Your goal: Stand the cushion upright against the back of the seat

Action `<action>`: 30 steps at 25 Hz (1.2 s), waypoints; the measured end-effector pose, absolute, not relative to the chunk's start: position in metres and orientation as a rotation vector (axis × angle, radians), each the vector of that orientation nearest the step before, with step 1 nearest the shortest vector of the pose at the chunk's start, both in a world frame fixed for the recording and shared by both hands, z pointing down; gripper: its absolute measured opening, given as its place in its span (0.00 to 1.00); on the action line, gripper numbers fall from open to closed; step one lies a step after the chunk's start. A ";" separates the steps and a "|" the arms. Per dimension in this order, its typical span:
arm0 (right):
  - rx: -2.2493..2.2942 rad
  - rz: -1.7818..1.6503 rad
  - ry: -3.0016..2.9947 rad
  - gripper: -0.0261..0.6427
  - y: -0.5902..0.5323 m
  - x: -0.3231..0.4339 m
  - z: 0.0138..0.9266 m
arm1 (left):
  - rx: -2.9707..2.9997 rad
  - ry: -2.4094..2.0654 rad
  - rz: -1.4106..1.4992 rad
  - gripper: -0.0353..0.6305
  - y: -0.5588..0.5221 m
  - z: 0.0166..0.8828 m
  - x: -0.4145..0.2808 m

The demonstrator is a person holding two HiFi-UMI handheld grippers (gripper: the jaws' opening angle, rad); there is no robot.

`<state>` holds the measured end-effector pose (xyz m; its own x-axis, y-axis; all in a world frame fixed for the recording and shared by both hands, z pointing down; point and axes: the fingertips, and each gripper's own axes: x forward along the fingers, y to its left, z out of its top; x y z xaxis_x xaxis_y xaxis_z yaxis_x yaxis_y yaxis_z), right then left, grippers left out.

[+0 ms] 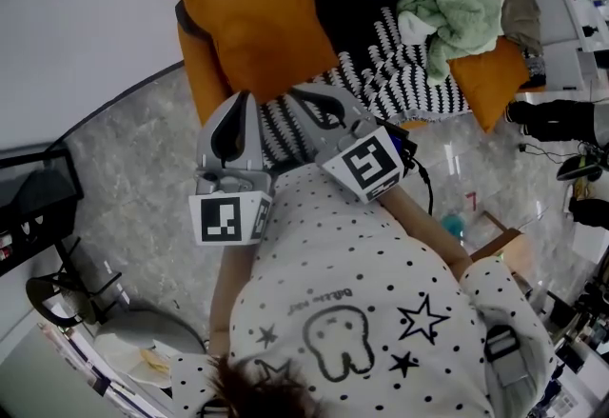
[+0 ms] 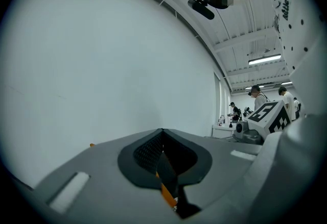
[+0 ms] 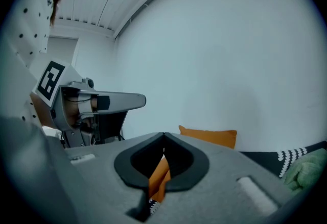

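The cushion [image 1: 257, 16] stands upright at the left end of the seat [image 1: 202, 73] in the head view. It is tilted a little, with its top edge against the white wall [image 1: 86, 16] and its lower edge down on the seat. A black throw [image 1: 381, 64] with white zigzags covers the rest of the seat. A crumpled green cloth [image 1: 457, 7] lies on the throw toward the right end, and a second orange pillow [image 1: 490, 73] sits just beside the cloth at the front corner. The left claw [image 2: 163, 131] is closed, its tips meeting with nothing pinched between them, and only a sliver of orange shows through the slit lower down. In the head view it sits just below the cushion's lower edge; whether it touches cannot be told. The right claw [image 3: 163, 136] is closed as well and empty at the tips, with orange showing through its slit. It sits close beside the left one over the front of the throw. Below both is the person's dotted shirt [image 1: 362, 302], and a marbled floor [image 1: 133, 169] runs in front of the seat.
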<state>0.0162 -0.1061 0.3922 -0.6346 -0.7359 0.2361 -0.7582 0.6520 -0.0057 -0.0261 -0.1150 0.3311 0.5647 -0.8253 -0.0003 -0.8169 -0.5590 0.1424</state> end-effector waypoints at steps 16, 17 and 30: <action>1.211 0.163 -2.636 0.03 -0.104 0.026 0.397 | 2.648 -1.370 -0.104 0.05 -0.115 0.335 -0.013; 1.207 0.162 -2.638 0.03 -0.104 0.026 0.397 | 2.647 -1.369 -0.104 0.05 -0.115 0.335 -0.013; 1.172 0.154 -2.632 0.04 -0.106 0.019 0.395 | 2.633 -1.383 -0.101 0.05 -0.118 0.338 -0.018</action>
<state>0.0194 -0.1058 0.3945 -0.6427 -0.7153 0.2743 -0.7424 0.6699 0.0073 -0.0184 -0.1183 0.3377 0.5687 -0.8224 0.0175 -0.8112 -0.5572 0.1774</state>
